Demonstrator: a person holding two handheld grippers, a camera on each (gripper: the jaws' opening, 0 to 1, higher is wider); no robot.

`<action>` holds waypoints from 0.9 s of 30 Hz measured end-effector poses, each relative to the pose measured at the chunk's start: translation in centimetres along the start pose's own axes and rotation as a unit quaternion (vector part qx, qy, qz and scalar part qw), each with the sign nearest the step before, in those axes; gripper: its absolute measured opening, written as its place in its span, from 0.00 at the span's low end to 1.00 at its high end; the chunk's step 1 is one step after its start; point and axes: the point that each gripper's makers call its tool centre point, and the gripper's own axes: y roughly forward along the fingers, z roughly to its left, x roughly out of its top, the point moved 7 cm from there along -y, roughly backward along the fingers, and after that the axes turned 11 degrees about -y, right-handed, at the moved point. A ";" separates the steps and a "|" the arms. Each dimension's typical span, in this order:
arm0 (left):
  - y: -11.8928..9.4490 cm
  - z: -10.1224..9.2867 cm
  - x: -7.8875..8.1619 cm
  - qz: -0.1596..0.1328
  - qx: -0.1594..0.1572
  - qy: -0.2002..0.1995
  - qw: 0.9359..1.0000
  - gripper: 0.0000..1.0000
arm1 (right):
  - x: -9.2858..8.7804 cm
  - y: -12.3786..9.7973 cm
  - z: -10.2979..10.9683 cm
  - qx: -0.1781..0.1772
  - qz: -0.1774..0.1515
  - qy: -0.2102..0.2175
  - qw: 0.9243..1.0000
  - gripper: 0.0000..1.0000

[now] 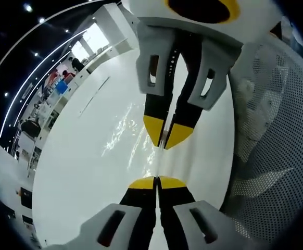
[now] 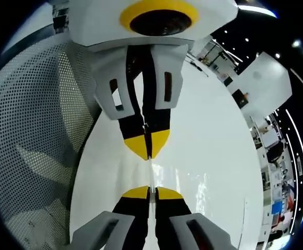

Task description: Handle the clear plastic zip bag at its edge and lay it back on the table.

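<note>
The clear plastic zip bag [image 1: 124,131] shows as a glinting, wrinkled sheet over the white table [image 1: 78,172]. Its thin edge runs straight between the two grippers. My left gripper [image 1: 156,183] rises from the bottom of the left gripper view, jaws pressed together on that edge. My right gripper [image 1: 167,140] faces it from above, also shut on the edge. In the right gripper view, my right gripper [image 2: 152,192] is shut at the bottom and the left gripper [image 2: 149,150] is shut opposite it. The bag [image 2: 192,188] glints to the right of them, over the table [image 2: 214,130].
A white perforated mesh panel [image 1: 276,156] stands along one side of the table, seen also as the mesh panel [image 2: 26,130]. Shelves, desks and ceiling lights [image 1: 52,88] lie far beyond the table's other end.
</note>
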 end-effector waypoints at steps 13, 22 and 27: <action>-0.1 0.2 -0.7 0.008 0.002 0.000 1.000 0.00 | -0.9 -0.3 0.2 0.000 0.007 0.003 1.000 0.00; -0.1 0.3 -0.7 0.011 0.001 -0.001 1.000 0.00 | -1.4 -0.6 0.4 0.000 0.011 0.009 1.000 0.00; -0.1 0.4 -0.8 0.013 0.003 -0.004 1.000 0.00 | -1.6 -0.7 0.4 -0.001 0.013 0.011 1.000 0.00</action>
